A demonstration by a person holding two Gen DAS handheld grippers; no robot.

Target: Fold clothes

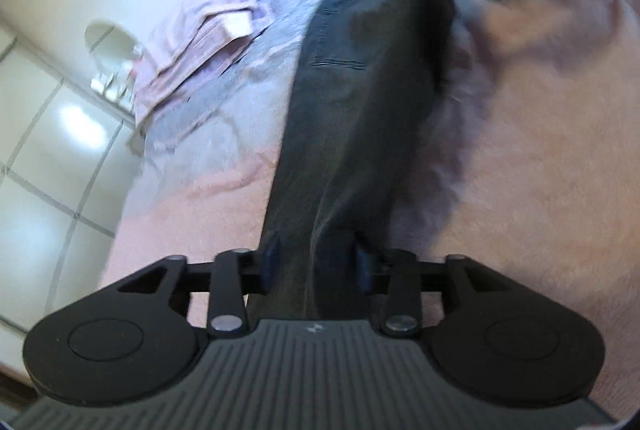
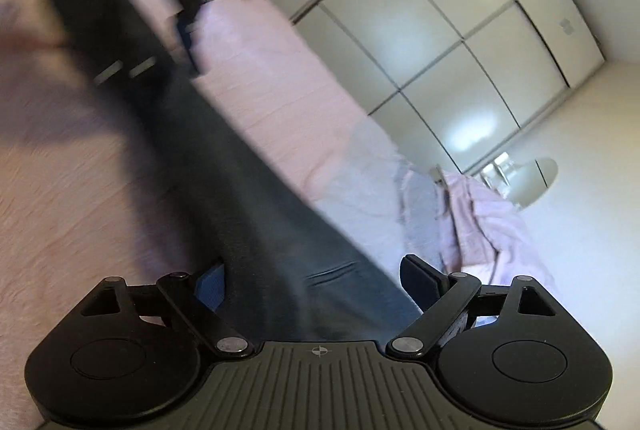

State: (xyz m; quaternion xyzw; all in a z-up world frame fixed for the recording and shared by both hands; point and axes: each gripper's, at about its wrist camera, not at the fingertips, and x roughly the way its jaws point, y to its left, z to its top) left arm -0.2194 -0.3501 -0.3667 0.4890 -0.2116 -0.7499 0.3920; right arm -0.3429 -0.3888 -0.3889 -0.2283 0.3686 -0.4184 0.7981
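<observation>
Jeans (image 1: 360, 110) between both tools: left tool (image 1: 316, 266) half-spread, grip unclear; right tool (image 2: 316, 282) spread wide.

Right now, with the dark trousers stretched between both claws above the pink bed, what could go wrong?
1. The right claw stands wide open around the dark trousers, so that end may drop onto the pink blanket and undo the fold.
2. The left claw has the cloth between its fingers, but how firmly is unclear; it could slip out.
3. The trousers may drag over the folded pink clothes nearby and disturb them.
</observation>
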